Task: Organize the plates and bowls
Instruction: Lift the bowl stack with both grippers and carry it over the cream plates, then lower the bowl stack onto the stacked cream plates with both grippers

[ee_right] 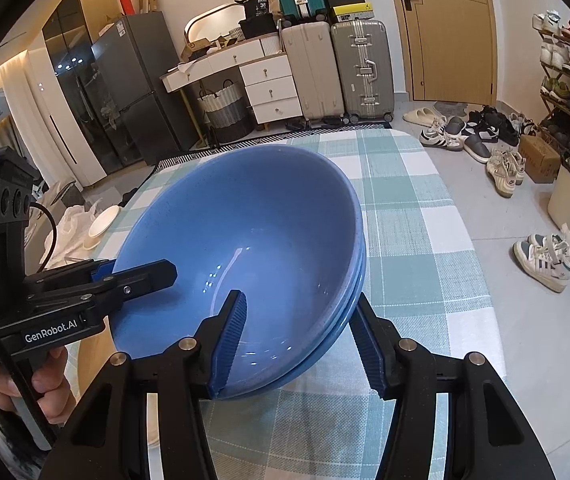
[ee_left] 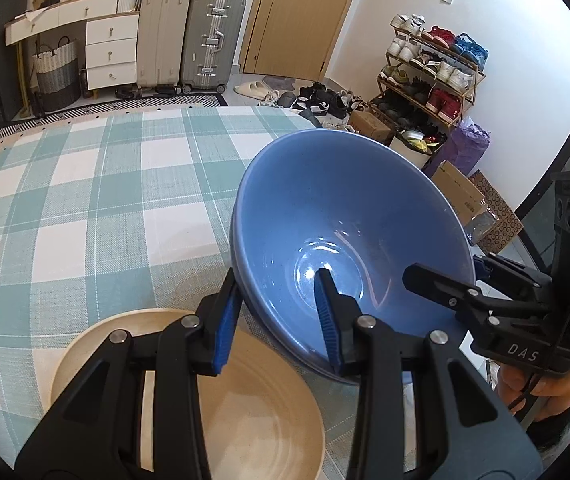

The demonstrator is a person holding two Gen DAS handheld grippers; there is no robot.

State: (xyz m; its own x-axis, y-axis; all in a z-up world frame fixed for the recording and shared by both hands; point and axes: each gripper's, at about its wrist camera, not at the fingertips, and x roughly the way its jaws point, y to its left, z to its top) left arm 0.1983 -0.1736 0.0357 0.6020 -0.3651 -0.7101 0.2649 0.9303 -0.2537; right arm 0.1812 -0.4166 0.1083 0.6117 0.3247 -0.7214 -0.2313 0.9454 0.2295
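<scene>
A stack of blue bowls (ee_left: 337, 208) hangs tilted between both grippers above the checked tablecloth (ee_left: 97, 184). My left gripper (ee_left: 277, 274) is shut on its near rim, with one finger outside the wall and one inside. My right gripper (ee_left: 443, 266) clamps the opposite rim. In the right wrist view the stacked bowls (ee_right: 245, 216) fill the middle. There the right gripper (ee_right: 298, 296) pinches the nested walls, and the left gripper (ee_right: 141, 266) bites the far-left rim. A beige plate (ee_left: 245, 408) lies on the cloth below my left gripper.
Off the table's left side, a white dish (ee_right: 101, 220) lies on a plastic bag. Suitcases (ee_left: 189, 36), a drawer unit (ee_left: 111, 50) and a basket (ee_left: 57, 72) stand beyond the far edge. A shoe rack (ee_left: 429, 68) and boxes (ee_left: 461, 192) crowd the right side.
</scene>
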